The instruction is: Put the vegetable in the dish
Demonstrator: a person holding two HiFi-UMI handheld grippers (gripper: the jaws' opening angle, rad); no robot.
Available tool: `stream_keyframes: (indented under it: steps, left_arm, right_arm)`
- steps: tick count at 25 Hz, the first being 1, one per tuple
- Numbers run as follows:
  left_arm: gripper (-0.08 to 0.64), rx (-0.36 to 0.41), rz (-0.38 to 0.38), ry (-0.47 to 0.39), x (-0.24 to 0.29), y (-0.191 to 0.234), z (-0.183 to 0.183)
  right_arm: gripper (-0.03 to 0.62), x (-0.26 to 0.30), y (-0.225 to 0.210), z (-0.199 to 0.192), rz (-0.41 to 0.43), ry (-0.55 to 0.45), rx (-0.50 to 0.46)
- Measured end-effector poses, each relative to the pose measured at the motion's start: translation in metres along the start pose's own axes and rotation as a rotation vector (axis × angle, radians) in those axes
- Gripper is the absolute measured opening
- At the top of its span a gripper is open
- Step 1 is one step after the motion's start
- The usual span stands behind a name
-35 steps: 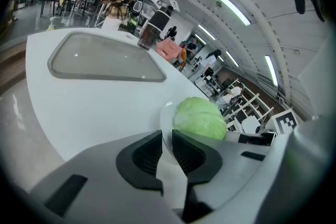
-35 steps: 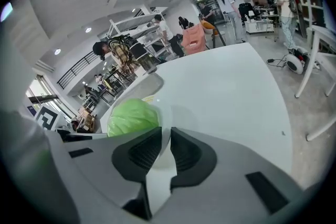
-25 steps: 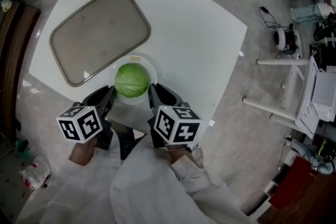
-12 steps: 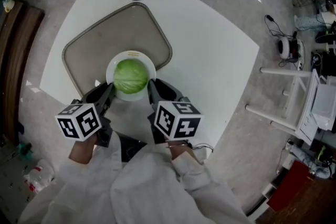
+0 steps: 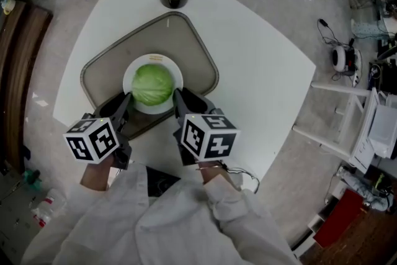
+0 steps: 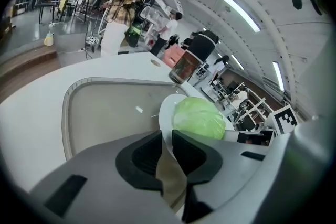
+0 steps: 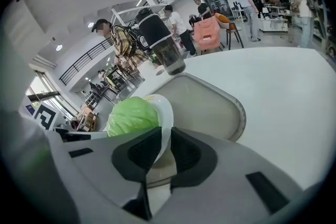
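Bearing one cabbage [image 5: 152, 85], one plate [image 5: 128, 80]

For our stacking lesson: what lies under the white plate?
The grey tray lies under the plate, held by the left gripper and right gripper. Whether plate meets tray is hidden.

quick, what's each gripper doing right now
Left gripper: jaws shut on the near-left rim of the dish that carries the cabbage.
Right gripper: jaws shut on the dish's near-right rim.

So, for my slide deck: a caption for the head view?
Left gripper and right gripper hold the plate with the cabbage over the tray.
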State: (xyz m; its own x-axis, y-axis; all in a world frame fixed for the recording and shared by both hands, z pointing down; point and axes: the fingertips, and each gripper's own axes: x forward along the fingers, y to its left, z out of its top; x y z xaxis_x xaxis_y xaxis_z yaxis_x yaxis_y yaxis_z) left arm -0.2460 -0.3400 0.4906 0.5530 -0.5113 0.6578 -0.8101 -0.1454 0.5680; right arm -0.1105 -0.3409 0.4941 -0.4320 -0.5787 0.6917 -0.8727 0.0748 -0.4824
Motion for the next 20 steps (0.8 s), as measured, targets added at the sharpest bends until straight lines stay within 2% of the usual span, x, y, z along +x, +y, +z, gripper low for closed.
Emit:
stream_keyframes:
  steps: [10,20]
  left_arm:
    - [0.063,-0.033,0.034,0.011,0.008,0.025,0.010]
    - [0.063,-0.071,0.063,0.015,0.014,0.035,0.005]
  right_arm:
    - [0.064,0.031,0.006,0.003,0.011,0.050,0.016]
    - [0.064,0.042,0.004,-0.003,0.003,0.070,0.009]
